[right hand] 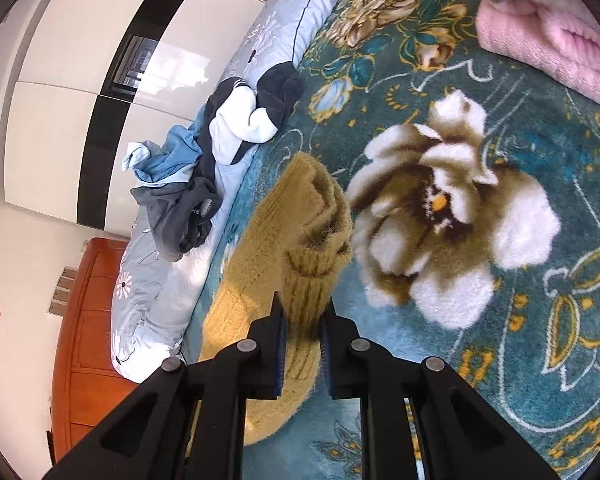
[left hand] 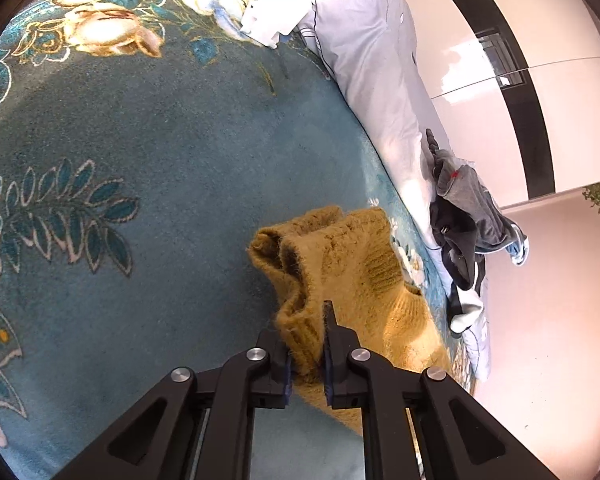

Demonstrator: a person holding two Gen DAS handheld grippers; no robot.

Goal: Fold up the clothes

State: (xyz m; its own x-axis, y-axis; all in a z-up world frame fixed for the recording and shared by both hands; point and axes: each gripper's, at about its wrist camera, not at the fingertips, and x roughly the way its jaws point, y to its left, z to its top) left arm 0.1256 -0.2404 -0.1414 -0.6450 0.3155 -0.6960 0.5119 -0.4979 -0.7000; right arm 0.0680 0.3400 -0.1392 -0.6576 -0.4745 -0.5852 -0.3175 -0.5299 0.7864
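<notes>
A mustard-yellow knit sweater (left hand: 352, 264) lies bunched on a teal floral blanket (left hand: 160, 160). My left gripper (left hand: 306, 320) is shut on a ribbed edge of the sweater, with the fabric pinched between its pads. In the right wrist view the same sweater (right hand: 300, 232) is rolled into a thick fold, and my right gripper (right hand: 303, 308) is shut on its ribbed cuff end. The teal blanket with a big white flower (right hand: 452, 216) lies under it.
A pile of dark, grey and blue clothes (right hand: 204, 160) lies on a light blue quilt (right hand: 152, 288) beside the sweater; it also shows in the left wrist view (left hand: 464, 228). A pink folded blanket (right hand: 548, 36) is at the far right. A wooden cabinet (right hand: 88, 344) and white wardrobe (right hand: 60, 60) stand beyond the bed.
</notes>
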